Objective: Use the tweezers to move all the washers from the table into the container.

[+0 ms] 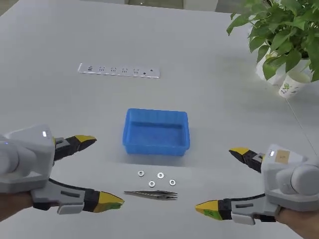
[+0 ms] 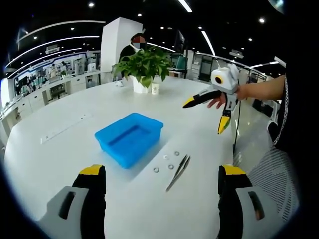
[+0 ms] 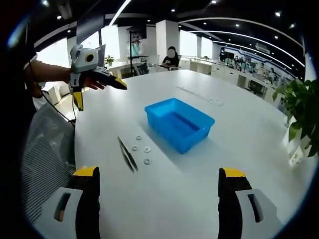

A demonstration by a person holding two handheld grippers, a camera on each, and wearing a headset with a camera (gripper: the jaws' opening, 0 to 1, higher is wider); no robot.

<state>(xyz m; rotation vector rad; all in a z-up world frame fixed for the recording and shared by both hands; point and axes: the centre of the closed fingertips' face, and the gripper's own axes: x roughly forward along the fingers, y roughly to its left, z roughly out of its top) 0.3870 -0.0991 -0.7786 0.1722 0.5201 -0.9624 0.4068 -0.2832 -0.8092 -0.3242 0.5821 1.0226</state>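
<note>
Head view, starting at the left: left gripper [image 1: 107,171] held over the near left edge of the table [image 1: 224,99], jaws spread wide, nothing between them. Further back, toward the far edge, one white power strip [image 1: 118,70], lying flat. Mid-table, one blue container [image 1: 156,148], which looks empty, with no washer visible inside. Just in front of it, on the near side, four washers [image 1: 151,183] in a loose cluster, each lying flat and apart from the others. Just nearer again, one pair of tweezers [image 1: 152,194], lying crosswise on the table, touched by neither gripper. To the right, right gripper [image 1: 214,179] over the near right edge, jaws likewise wide apart and empty. At the far right corner, one potted plant [image 1: 284,35].

Both gripper views agree on the count: four washers between container and tweezers, with the opposite gripper raised in the air beyond, open.

Judged from this, nothing accomplished yet — all four washers on the table, none in the container, tweezers not picked up. Left to do: grasp the tweezers, then carry over four washers.
</note>
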